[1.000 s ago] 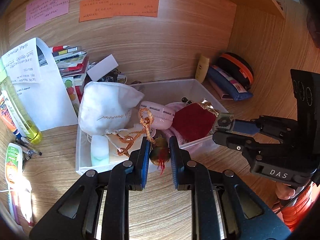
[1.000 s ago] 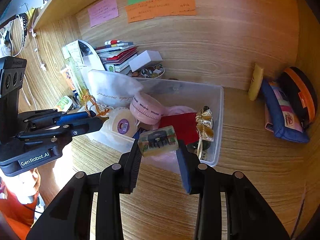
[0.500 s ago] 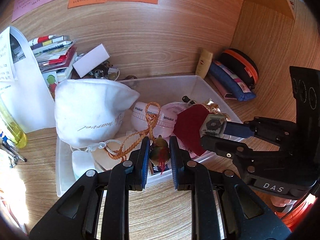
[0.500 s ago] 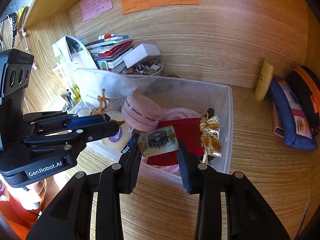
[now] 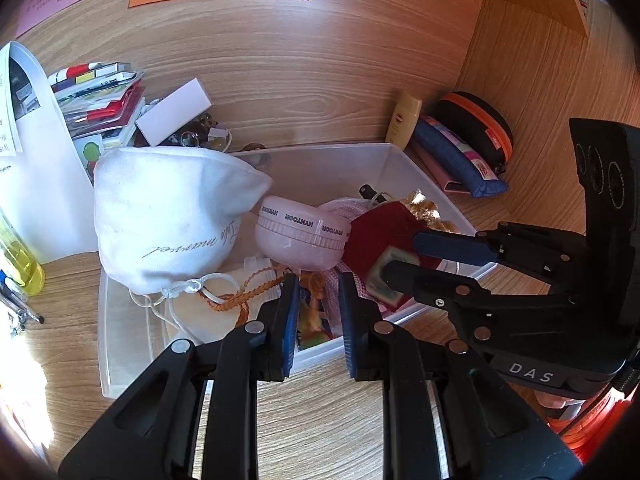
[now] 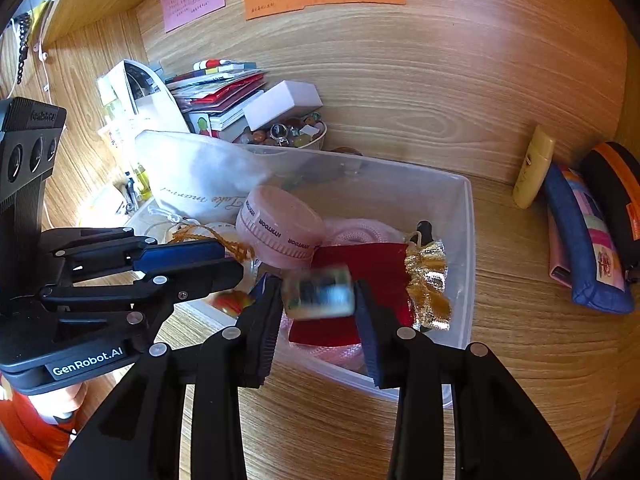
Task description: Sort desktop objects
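Both grippers hover over the clear bin (image 6: 460, 216): the right gripper (image 6: 318, 300) grips a small block (image 6: 318, 294) crosswise above the red pouch (image 6: 360, 264), directly below it; the left gripper (image 5: 318, 292), jaws together, hangs beside it over the orange cord (image 5: 240, 300)

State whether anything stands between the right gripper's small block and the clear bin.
Nothing visible does. The small block, in the right gripper, hangs over the open clear bin; only a red pouch lies beneath, inside it.
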### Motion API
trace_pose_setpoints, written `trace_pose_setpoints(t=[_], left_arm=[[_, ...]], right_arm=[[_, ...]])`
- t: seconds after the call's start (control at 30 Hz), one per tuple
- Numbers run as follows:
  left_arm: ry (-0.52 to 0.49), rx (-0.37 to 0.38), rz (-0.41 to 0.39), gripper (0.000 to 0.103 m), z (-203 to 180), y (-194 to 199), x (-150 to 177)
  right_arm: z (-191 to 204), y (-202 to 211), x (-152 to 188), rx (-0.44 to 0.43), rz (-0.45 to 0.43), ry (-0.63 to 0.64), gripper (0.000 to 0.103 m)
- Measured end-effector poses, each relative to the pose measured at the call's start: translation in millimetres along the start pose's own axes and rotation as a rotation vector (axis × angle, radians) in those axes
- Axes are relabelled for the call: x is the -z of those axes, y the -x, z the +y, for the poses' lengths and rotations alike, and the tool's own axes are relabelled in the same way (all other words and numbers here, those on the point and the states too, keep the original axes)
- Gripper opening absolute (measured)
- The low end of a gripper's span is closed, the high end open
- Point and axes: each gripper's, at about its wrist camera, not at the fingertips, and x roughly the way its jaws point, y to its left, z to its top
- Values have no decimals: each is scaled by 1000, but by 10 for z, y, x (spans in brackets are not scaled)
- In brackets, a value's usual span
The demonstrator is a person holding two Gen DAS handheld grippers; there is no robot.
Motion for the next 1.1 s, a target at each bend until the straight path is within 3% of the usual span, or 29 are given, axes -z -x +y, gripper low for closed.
trace_pose_setpoints(t=[0.37,0.43,0.57,0.8,0.97,1.1], left_arm=[[5,-13,-24,20,-35,143,17],[7,-22,-34,30,-34,190,32],[1,-59,-58,34,-62,288,65],[-6,-131,-103,51,-94,456,134],[-11,-170,-131,62,-115,551,193],[5,-201,-148,78,-79,618,239]], right_arm=[[71,148,33,11,-12,9,37],[83,190,45,11,-18,8,41],[128,317,73,38,-55,15,53],[163,503,115,71,-95,13,69],[156,578,142,69,-91,0,77],[158,647,178,88,-100,-8,81]])
